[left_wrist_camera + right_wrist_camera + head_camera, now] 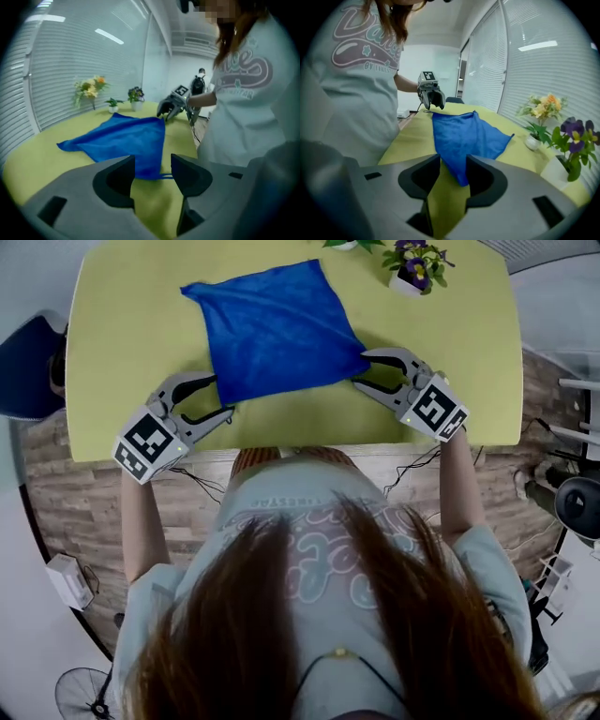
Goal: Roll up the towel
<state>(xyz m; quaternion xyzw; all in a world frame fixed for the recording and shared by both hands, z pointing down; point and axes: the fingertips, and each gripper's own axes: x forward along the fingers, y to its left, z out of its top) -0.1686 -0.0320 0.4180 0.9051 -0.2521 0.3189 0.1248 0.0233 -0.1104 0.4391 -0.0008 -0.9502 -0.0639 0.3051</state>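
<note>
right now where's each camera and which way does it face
head view: on the person's head, facing steeply down at table and towel; shows hair, shirt, forearms, left claw, right claw.
left gripper view: on the left claw, facing along the towel toward the right claw; own open jaws, shirt.
right gripper view: on the right claw, facing along the towel toward the left claw; own open jaws, shirt.
shared: both gripper views show the towel and flowers.

Towel (277, 329) lies on the table (131, 343), upper middle of the head view. Left gripper (223, 397) sits at its lower-left corner, right gripper (360, 368) at its lower-right. Flower pot (415, 266) is top right, second pot (352, 244) just left of it.
</note>
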